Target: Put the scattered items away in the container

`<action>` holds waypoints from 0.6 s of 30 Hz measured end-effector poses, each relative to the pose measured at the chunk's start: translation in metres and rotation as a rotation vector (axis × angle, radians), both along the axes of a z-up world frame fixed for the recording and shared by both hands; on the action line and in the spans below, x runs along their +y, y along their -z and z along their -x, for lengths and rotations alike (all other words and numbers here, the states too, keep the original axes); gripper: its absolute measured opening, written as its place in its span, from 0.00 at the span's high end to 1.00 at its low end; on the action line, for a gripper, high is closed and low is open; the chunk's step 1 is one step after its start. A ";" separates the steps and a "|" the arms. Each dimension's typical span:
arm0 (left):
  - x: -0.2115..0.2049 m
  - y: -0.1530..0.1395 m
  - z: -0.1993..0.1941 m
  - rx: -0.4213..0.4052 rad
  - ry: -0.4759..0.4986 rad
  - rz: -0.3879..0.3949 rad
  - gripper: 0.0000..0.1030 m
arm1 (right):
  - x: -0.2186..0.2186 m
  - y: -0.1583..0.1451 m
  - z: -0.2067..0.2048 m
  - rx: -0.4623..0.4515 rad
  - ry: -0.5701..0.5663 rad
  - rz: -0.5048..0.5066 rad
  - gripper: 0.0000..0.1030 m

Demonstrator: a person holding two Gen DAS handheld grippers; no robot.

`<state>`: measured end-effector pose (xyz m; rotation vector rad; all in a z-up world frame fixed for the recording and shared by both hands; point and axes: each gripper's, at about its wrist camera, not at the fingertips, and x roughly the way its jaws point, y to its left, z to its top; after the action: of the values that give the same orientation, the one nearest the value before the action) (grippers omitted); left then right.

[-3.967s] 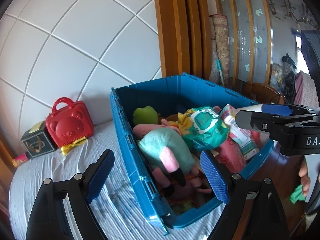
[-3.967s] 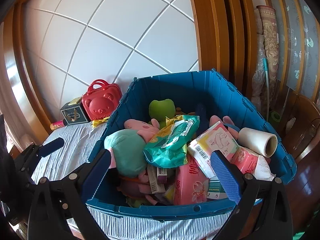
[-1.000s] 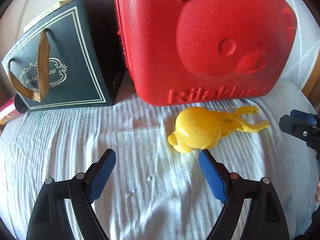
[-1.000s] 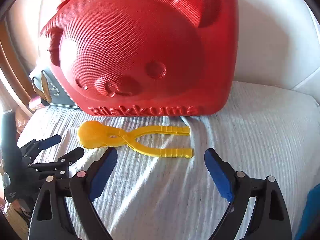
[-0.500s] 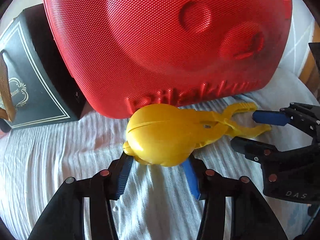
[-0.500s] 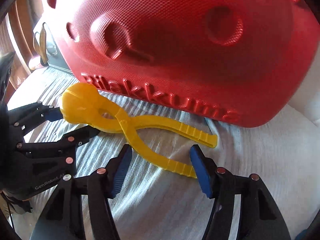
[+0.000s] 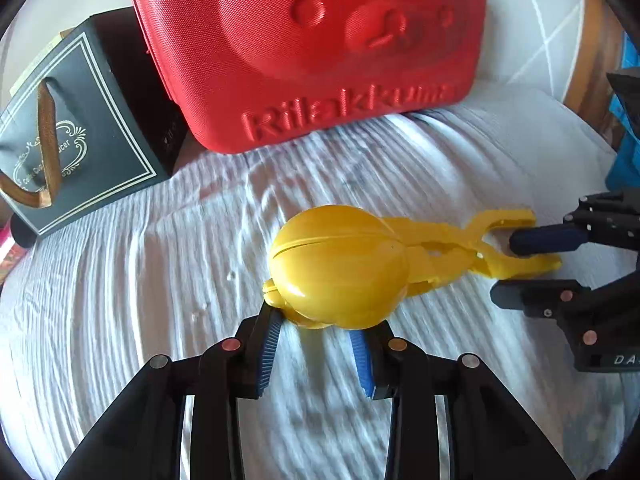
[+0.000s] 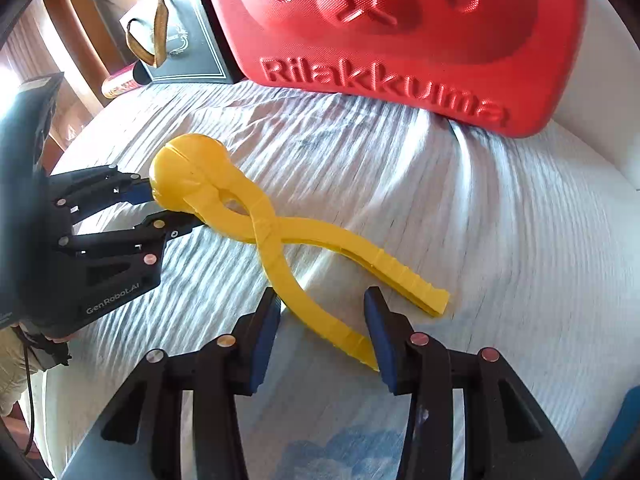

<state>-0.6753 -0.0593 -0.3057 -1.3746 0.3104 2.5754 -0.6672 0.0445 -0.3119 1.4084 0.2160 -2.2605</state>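
Observation:
Yellow plastic snowball tongs point(image 7: 340, 268) lie on the white ribbed sheet in front of the red bear case. My left gripper point(image 7: 316, 336) has its closing jaws pressed against the underside of the round head, and the right wrist view shows the left gripper point(image 8: 164, 208) clasping that head point(image 8: 188, 176) from the left. My right gripper point(image 8: 324, 336) is closing too, and one handle point(image 8: 320, 320) runs slantwise between its blue pads without being clearly pinched. Seen from the left wrist, the right gripper point(image 7: 528, 268) straddles the nearer handle end.
The red bear-shaped case point(image 7: 320, 48) stands behind the tongs, embossed with lettering. Next to it on the left is a dark gift box point(image 7: 80, 128) with a brown ribbon handle. A blue container's edge point(image 7: 624, 152) shows at far right. Wooden trim point(image 8: 60, 40) borders the bed on the left.
Both grippers' jaws have narrowed around the tongs, the left at the head and the right at a handle. The tongs now sit farther out from the red case.

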 end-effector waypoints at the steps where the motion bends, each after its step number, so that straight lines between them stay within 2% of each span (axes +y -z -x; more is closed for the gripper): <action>1: 0.001 -0.001 0.000 -0.004 -0.003 0.005 0.58 | -0.003 0.001 -0.001 0.008 0.015 0.002 0.58; 2: 0.001 -0.002 0.003 -0.003 -0.010 0.010 0.49 | -0.004 0.003 -0.002 0.008 0.036 0.016 0.57; 3: 0.001 -0.003 0.006 -0.001 -0.018 0.014 0.29 | -0.003 0.003 -0.001 0.009 0.057 0.024 0.57; 4: 0.002 -0.004 0.010 0.008 -0.025 0.017 0.22 | -0.002 0.003 0.001 0.012 0.078 0.028 0.57; 9: -0.013 0.003 0.031 0.039 -0.024 0.005 0.21 | 0.007 0.003 0.003 0.050 0.095 0.009 0.56; 10: -0.011 0.002 0.034 0.037 -0.010 -0.022 0.22 | 0.006 0.004 0.003 0.060 0.092 0.000 0.56; 11: -0.008 0.001 0.037 0.035 0.005 -0.051 0.37 | 0.004 0.004 0.002 0.070 0.085 -0.015 0.56; 12: -0.005 0.000 0.040 0.033 0.019 -0.080 0.65 | 0.002 0.004 0.001 0.080 0.076 -0.034 0.61; 13: -0.002 -0.001 0.042 0.025 0.023 -0.098 0.73 | 0.000 0.004 0.000 0.091 0.068 -0.052 0.72; 15: 0.006 -0.004 0.047 0.045 0.027 -0.069 0.75 | -0.003 0.004 -0.002 0.108 0.056 -0.076 0.76; 16: 0.008 -0.005 0.046 0.050 0.032 -0.058 0.81 | -0.003 0.003 -0.003 0.114 0.056 -0.077 0.79; 17: 0.009 -0.004 0.038 0.037 0.039 -0.073 0.97 | -0.004 0.001 -0.005 0.120 0.056 -0.071 0.81; 18: 0.009 -0.002 0.029 0.023 0.046 -0.091 1.00 | -0.004 -0.002 -0.008 0.128 0.056 -0.062 0.86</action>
<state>-0.7043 -0.0500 -0.3038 -1.2926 0.2235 2.5361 -0.6594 0.0405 -0.3097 1.3166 0.2940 -2.4114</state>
